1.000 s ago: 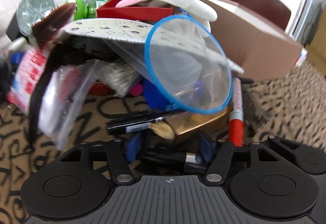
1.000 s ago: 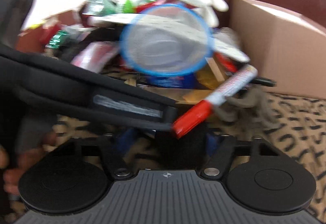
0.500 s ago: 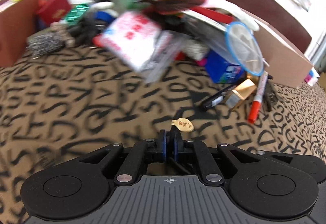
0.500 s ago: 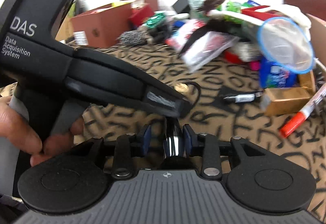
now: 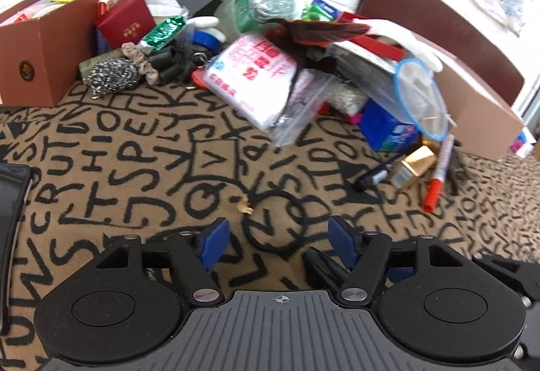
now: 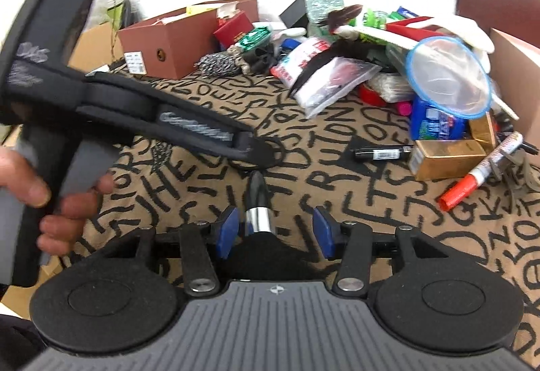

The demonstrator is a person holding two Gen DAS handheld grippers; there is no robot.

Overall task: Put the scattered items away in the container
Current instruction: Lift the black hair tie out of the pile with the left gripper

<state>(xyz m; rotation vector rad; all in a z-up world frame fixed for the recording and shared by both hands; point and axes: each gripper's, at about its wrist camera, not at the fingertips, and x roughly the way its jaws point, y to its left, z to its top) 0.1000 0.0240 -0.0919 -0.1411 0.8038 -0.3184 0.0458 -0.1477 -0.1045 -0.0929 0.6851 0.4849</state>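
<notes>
My left gripper [image 5: 278,243] hovers low over the lettered cloth with its jaws opening. A black hair tie [image 5: 270,222] with a small tan tag lies on the cloth between the pads, and neither pad touches it. My right gripper [image 6: 275,232] is also opening. A black brush with a silver band [image 6: 258,209] sits between its blue pads, close to the left one and clear of the right one. A brown cardboard box [image 5: 44,67] with items inside stands at the far left. In the right wrist view a hand [image 6: 50,202] holds the left gripper body, whose tip is over the hair tie [image 6: 273,148].
A heap of clutter fills the back: a printed packet [image 5: 253,74], a steel scourer [image 5: 113,76] and a blue-rimmed net [image 5: 422,97]. A black marker [image 5: 374,177], a gold box [image 5: 415,165] and a red-capped marker [image 5: 435,175] lie at the right, in front of a second cardboard box [image 5: 472,114]. A dark flat object [image 5: 13,219] sits at the left edge.
Both grippers pulled back from the heap. The left shut on the hair tie, then opened, and the tie now lies on the cloth. The right closed on the brush, then widened.
</notes>
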